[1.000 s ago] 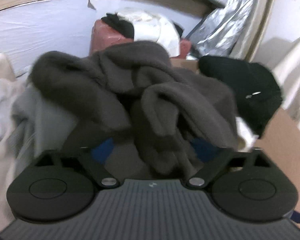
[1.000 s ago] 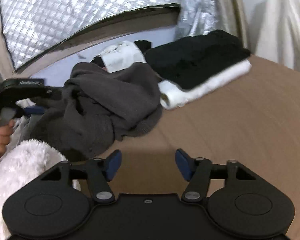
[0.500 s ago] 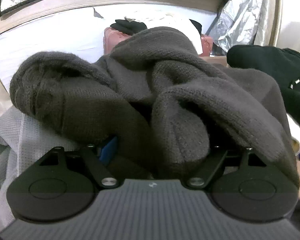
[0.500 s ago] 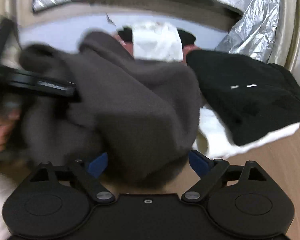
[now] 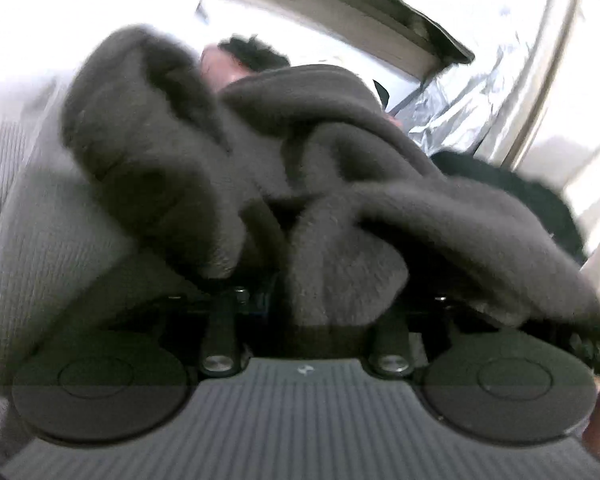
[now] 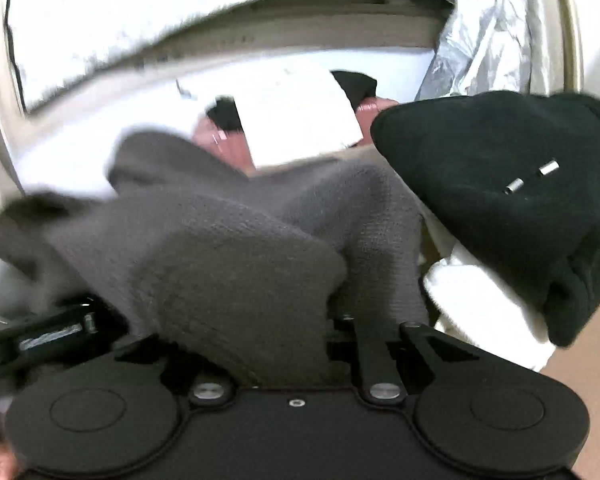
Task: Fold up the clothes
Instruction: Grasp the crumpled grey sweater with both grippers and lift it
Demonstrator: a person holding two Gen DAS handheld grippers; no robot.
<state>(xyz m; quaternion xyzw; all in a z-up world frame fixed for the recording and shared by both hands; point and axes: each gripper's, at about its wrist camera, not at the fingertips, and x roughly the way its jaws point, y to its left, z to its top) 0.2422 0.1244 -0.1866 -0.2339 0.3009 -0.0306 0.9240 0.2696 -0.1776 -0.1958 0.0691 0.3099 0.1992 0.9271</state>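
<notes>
Both my claws have plunged into the dark grey sweater (image 5: pixel 340 184), which a second ago lay farther ahead. My left gripper (image 5: pixel 300 304) and right gripper (image 6: pixel 300 336) are closing, knit bunched between the jaws. It sits crumpled in thick folds beside the black garment (image 6: pixel 512 200).

A home bedroom is showing here — clothes are lying heaped on a bed with a brown sheet (image 6: pixel 592 368), folded black (image 6: pixel 512 200) and white garments (image 6: pixel 484 312) are stacking near its edge, and crinkled silver foil (image 6: pixel 496 36) is covering the window behind.
</notes>
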